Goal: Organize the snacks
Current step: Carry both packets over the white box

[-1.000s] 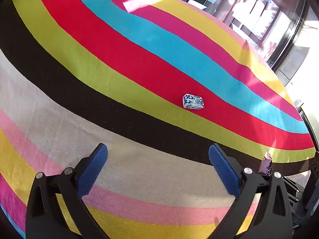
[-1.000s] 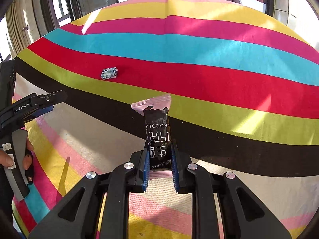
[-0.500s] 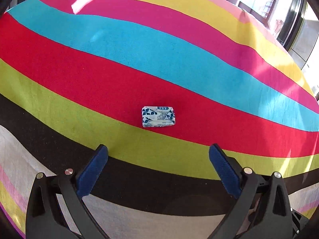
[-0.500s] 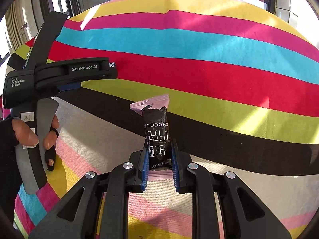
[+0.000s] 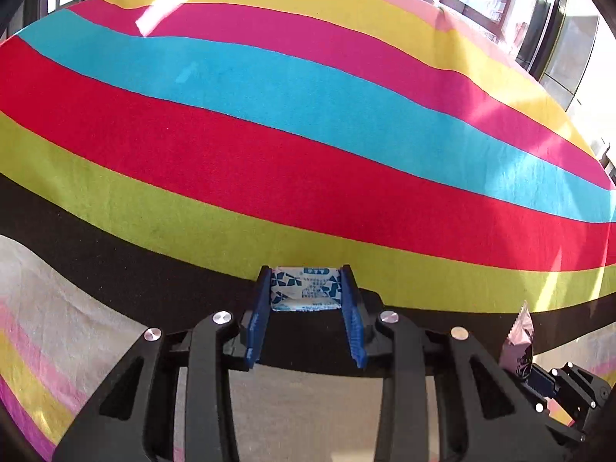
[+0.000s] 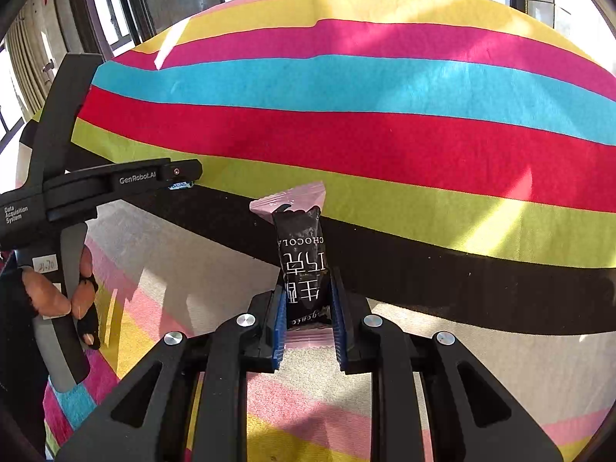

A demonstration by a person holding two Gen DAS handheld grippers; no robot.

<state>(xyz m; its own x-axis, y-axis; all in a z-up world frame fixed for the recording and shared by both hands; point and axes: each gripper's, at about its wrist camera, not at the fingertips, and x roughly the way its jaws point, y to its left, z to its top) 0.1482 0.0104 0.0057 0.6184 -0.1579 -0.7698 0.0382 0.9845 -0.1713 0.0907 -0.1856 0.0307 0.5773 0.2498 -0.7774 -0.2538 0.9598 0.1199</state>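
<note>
Pads of our left gripper (image 5: pixel 306 288) sit against the two short ends of the small blue-and-white packet (image 5: pixel 305 288), so the packet's long axis runs straight across from one pad to the other, square to the line the tool points along. We read that as a firm end-to-end pinch; the packet sits out at the very fingertips, with an empty gap behind it. It lies at the seam where the black band of the striped cloth (image 5: pixel 308 88) meets the lime band. Whether it still rests on the cloth or already hangs a little clear of it, we cannot tell from this low angle.

Our right gripper (image 6: pixel 308 300) is clamped on the lower part of the black chocolate bar (image 6: pixel 302 258), which stands up and forward out of the fingers along the tool's own line, its pink crimped end uppermost. So the two snacks lie crosswise to each other in their grips.

From the right wrist view the left gripper (image 6: pixel 183 181) shows off to the left and further out over the cloth, well apart from the bar, a hand (image 6: pixel 57 292) on its grip.

We judge both snacks are now in hand, and the coming move depends on where they go; no container shows in either view.
</note>
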